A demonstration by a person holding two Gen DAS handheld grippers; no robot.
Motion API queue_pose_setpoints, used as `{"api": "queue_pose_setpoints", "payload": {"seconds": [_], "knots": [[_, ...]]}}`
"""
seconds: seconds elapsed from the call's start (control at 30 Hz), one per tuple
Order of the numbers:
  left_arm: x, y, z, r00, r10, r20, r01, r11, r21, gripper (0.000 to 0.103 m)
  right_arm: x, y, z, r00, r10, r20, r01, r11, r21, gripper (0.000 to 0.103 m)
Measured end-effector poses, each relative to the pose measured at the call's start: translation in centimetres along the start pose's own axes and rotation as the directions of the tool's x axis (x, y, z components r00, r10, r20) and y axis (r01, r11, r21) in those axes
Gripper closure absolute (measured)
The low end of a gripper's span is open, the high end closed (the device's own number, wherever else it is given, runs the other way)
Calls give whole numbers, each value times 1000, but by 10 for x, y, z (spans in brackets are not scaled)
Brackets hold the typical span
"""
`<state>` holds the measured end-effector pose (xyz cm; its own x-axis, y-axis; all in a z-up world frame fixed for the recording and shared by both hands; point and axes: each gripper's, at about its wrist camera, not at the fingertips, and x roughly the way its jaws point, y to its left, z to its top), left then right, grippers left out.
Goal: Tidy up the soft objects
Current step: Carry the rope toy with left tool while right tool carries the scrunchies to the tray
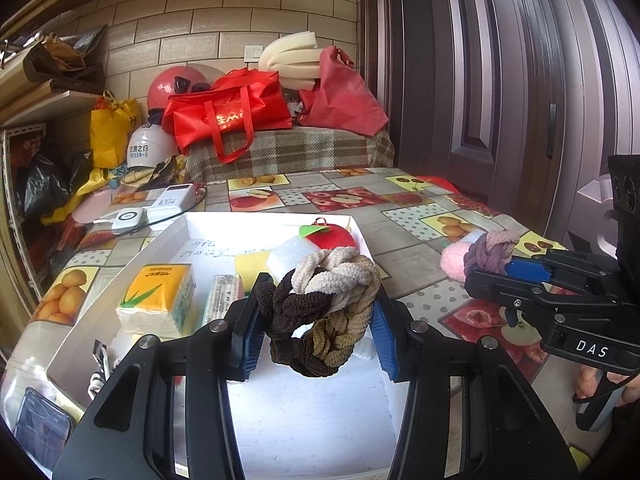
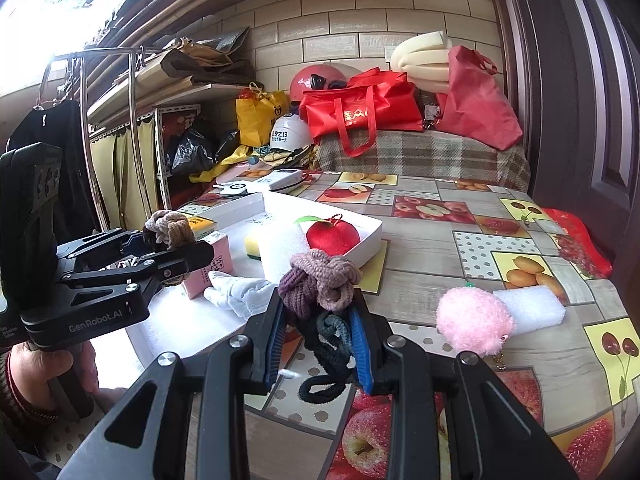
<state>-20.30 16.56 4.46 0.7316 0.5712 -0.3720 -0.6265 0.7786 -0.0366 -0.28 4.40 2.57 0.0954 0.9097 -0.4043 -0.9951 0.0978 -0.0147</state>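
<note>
Tray [image 1: 362, 236] holds tissue pack [image 1: 158, 300] (red apple plush [image 1: 334, 237] too).

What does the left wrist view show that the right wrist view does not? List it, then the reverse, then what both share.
Only the left wrist view: the yellow tissue pack in the white tray and the phone.

Only the right wrist view: the white foam block beside the pink pompom and the clothes rack.

Both: the red apple plush, and each hand-held gripper, left and right, clamping braided hair ties.
</note>
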Motion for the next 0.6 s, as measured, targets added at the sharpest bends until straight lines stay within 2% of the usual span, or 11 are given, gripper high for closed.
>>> {"api": "queue_pose_setpoints", "payload": {"seconds": [0.37, 0.6], "knots": [[4, 23, 0, 999, 21, -32, -23, 997, -67, 57, 13, 16, 3, 1000, 26, -16, -27, 999, -30, 73], [7, 47, -3, 998, 23, -58, -32, 987, -155, 57, 21, 38, 4, 999, 38, -6, -39, 994, -99, 73]]}}
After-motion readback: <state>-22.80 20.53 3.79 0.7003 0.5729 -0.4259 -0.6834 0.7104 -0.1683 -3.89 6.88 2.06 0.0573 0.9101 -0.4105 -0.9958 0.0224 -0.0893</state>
